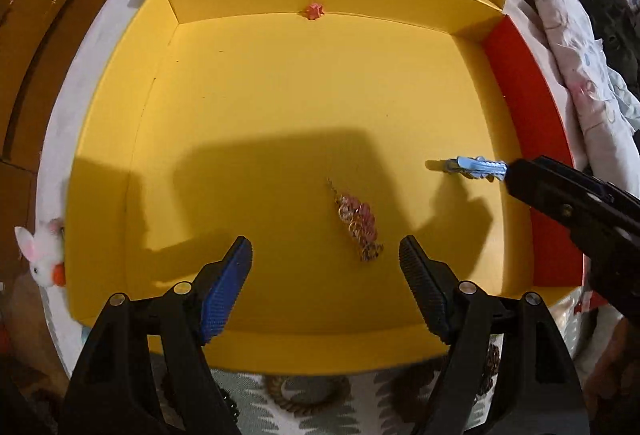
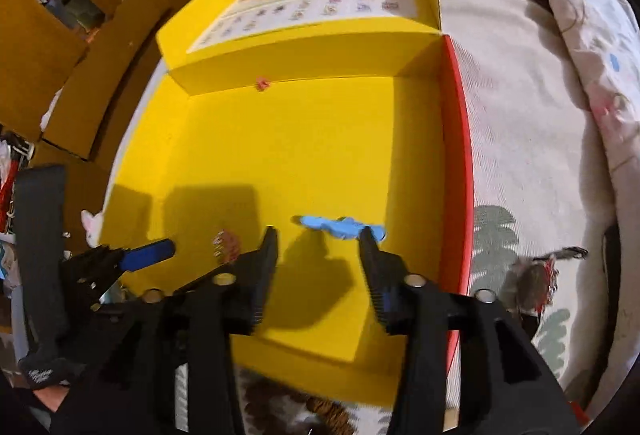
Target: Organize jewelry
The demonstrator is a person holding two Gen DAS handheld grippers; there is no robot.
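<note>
- Placing step, judged: a blue clip (image 2: pixel 340 227) is seen on the yellow box (image 1: pixel 280 95) floor, at twelve o'clock of the right gripper (image 2: pixel 318 239), fingers parted, nothing held.
- Left gripper (image 1: pixel 326 255) is held wide, empty; bead cluster (image 1: pixel 356 223) is seen between the fingers, likely next.

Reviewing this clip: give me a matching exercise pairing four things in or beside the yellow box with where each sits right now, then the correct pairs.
Things:
1. blue hair clip
2. small red flower piece
3. pink and gold bundle
4. white plush bunny

Places:
A. outside the yellow box, by its left wall
B. on the box floor, just ahead of the left gripper
C. against the far wall of the box
D. on the box floor, at the right gripper tips

Pairs: 1-D, 2-C, 3-B, 4-A
</note>
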